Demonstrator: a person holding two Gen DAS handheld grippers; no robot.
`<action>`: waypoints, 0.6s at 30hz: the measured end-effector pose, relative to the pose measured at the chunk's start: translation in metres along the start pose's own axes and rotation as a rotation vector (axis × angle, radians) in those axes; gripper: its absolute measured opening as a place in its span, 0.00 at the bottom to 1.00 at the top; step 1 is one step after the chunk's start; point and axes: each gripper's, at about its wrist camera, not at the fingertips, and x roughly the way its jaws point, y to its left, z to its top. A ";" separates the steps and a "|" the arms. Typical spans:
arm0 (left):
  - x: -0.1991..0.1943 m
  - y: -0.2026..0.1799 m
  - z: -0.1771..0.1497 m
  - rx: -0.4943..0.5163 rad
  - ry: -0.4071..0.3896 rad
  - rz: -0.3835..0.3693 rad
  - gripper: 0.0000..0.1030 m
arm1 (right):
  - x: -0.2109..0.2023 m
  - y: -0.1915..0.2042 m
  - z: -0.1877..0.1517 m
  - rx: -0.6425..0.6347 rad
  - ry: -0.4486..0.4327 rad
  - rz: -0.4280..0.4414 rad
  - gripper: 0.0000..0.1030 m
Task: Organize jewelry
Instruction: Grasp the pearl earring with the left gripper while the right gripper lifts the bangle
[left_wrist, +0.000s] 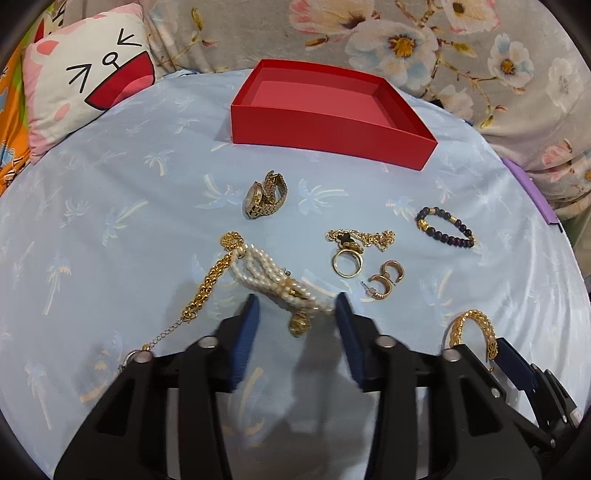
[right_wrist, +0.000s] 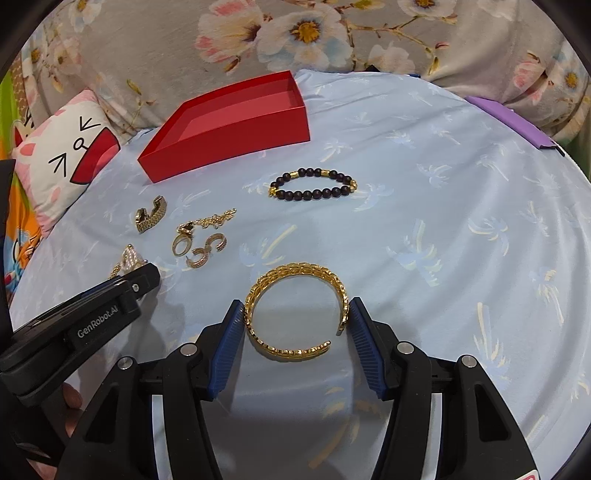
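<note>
Left wrist view: the left gripper (left_wrist: 297, 308) stands with its ribbed blue pads partly drawn in, straddling the near end of a multi-strand pearl bracelet (left_wrist: 275, 282). The right pad meets the pearls; whether the left pad presses them I cannot tell. A gold link chain (left_wrist: 210, 284) with a round filigree charm lies just left of the pearls. Farther off rest a gold metal-band watch (left_wrist: 265, 195), a plain gold ring (left_wrist: 347, 263) touching a fine gold chain (left_wrist: 364, 238), two crescent hoop earrings (left_wrist: 386, 281), and a dark beaded bracelet (left_wrist: 445, 227) at the right. An open, empty red cardboard box (left_wrist: 325, 110) sits at the far side of the pale blue palm-printed cloth (left_wrist: 110, 221).

Right wrist view: the right gripper (right_wrist: 297, 319) pinches a woven gold cuff bangle (right_wrist: 295, 314), an open C-shape lying flat, with both ribbed pads touching its outer edges. A cartoon-face cushion (right_wrist: 62, 162) lies far left against floral fabric (right_wrist: 155, 55).
</note>
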 end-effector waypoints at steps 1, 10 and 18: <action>0.000 0.001 0.000 0.005 -0.003 0.000 0.20 | 0.000 0.002 0.000 -0.007 0.001 0.002 0.55; -0.032 0.012 0.001 0.059 -0.061 -0.123 0.11 | -0.008 0.008 -0.003 -0.046 -0.025 0.068 0.55; -0.077 0.026 0.027 0.049 -0.114 -0.229 0.10 | -0.020 0.001 0.022 -0.021 -0.028 0.118 0.55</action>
